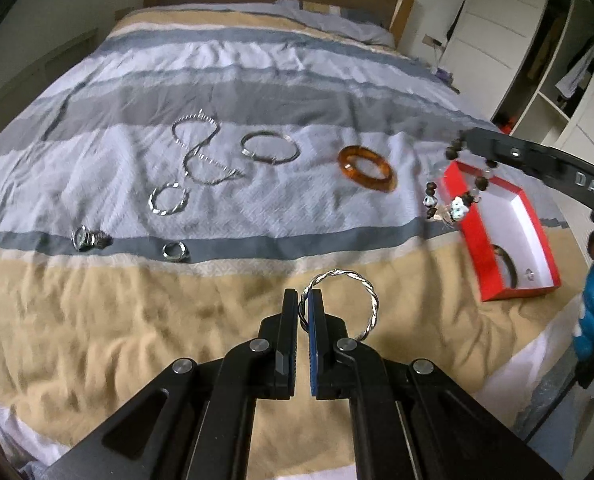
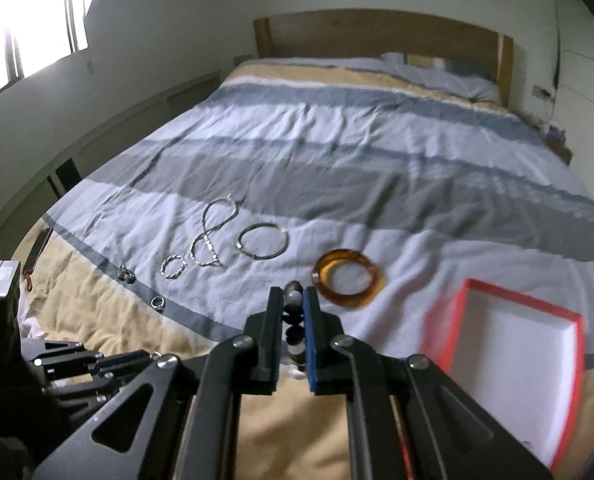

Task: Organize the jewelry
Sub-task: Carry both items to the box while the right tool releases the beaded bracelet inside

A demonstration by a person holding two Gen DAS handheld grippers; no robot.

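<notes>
My left gripper (image 1: pixel 303 296) is shut on a twisted silver bangle (image 1: pixel 371 300) and holds it above the tan part of the bedspread. My right gripper (image 2: pixel 293 294) is shut on a beaded bracelet (image 2: pixel 293 300); in the left wrist view the bracelet (image 1: pixel 457 200) hangs from the gripper over the far end of the red box (image 1: pixel 513 236). The box (image 2: pixel 513 356) has a white inside with a dark bangle (image 1: pixel 507 264) in it. On the bed lie an amber bangle (image 1: pixel 367 168), a silver bangle (image 1: pixel 271 148), a chain necklace (image 1: pixel 201 148), a small twisted bangle (image 1: pixel 168 199) and two rings (image 1: pixel 175 250).
A small watch-like silver piece (image 1: pixel 89 238) lies at the left on the grey stripe. The wooden headboard (image 2: pixel 381 36) and a pillow (image 2: pixel 441 72) are at the far end. Open white shelves (image 1: pixel 553 80) stand to the right of the bed.
</notes>
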